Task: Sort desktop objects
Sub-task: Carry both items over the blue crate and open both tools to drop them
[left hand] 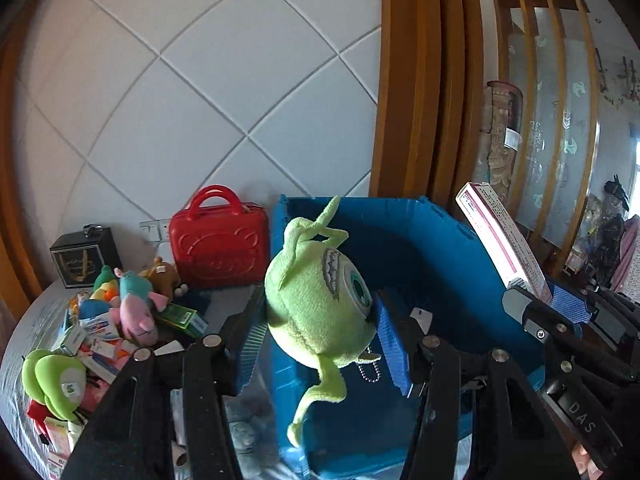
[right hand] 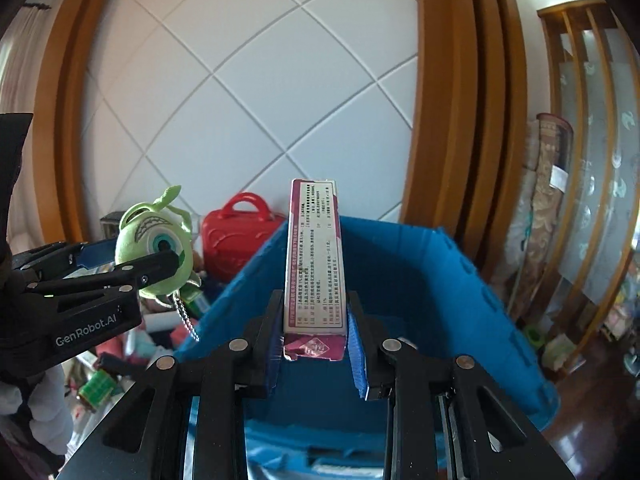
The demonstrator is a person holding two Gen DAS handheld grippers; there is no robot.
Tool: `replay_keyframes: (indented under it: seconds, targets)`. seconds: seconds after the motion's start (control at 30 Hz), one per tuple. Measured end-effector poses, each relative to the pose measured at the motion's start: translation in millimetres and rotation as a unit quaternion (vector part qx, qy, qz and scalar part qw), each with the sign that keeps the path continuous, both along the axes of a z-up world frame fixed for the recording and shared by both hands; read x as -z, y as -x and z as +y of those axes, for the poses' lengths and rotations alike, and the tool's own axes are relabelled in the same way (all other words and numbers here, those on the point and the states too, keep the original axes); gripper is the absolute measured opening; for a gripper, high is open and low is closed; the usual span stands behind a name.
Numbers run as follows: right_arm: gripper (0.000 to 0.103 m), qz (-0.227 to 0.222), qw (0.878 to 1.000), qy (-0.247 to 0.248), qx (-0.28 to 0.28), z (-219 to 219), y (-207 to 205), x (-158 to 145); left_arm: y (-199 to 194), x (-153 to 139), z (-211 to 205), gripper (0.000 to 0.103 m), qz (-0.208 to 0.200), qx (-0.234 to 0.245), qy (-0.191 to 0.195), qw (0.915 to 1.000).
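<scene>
My left gripper [left hand: 320,328] is shut on a green one-eyed plush toy [left hand: 320,300] with a bead chain, held in the air at the left rim of the blue bin [left hand: 448,248]. It also shows in the right wrist view [right hand: 154,246]. My right gripper [right hand: 314,336] is shut on a long pink-and-white carton [right hand: 314,256], held upright above the blue bin [right hand: 420,300]. The carton also shows in the left wrist view [left hand: 500,236], to the right.
A red toy suitcase [left hand: 218,240] stands behind the bin's left side. A pile of plush toys [left hand: 132,300] and small boxes [left hand: 100,344] covers the table at left, with a black box [left hand: 84,258] behind. A wooden door frame [left hand: 416,80] rises behind.
</scene>
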State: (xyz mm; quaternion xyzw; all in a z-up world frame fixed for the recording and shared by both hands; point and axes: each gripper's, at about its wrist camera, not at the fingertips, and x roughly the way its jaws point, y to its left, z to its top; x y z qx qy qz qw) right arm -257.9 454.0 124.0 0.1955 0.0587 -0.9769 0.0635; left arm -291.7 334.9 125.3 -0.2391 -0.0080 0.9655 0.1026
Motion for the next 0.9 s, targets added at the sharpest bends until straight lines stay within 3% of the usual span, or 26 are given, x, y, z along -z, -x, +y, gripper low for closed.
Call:
replay_keyframes:
  seconds: [0.2, 0.3, 0.5, 0.9]
  targets:
    - [0.028, -0.069, 0.998, -0.005, 0.009, 86.0, 98.6, -5.5, 87.1, 0.9, 91.7, 0.053, -0.065, 0.006, 0.036, 0.9972]
    - [0.028, -0.118, 0.993, 0.001, 0.007, 116.0, 130.1, 12.3, 109.5, 15.0, 112.0, 0.053, -0.089, 0.0, 0.046, 0.995]
    - [0.028, -0.145, 0.989, -0.002, 0.015, 137.3, 135.7, 37.7, 126.0, 34.7, 132.5, 0.054, -0.108, 0.007, 0.05, 0.9928]
    - [0.029, -0.162, 0.986, -0.013, 0.021, 159.3, 148.4, 51.4, 125.1, 43.3, 146.0, 0.055, -0.118, 0.007, 0.052, 0.9916]
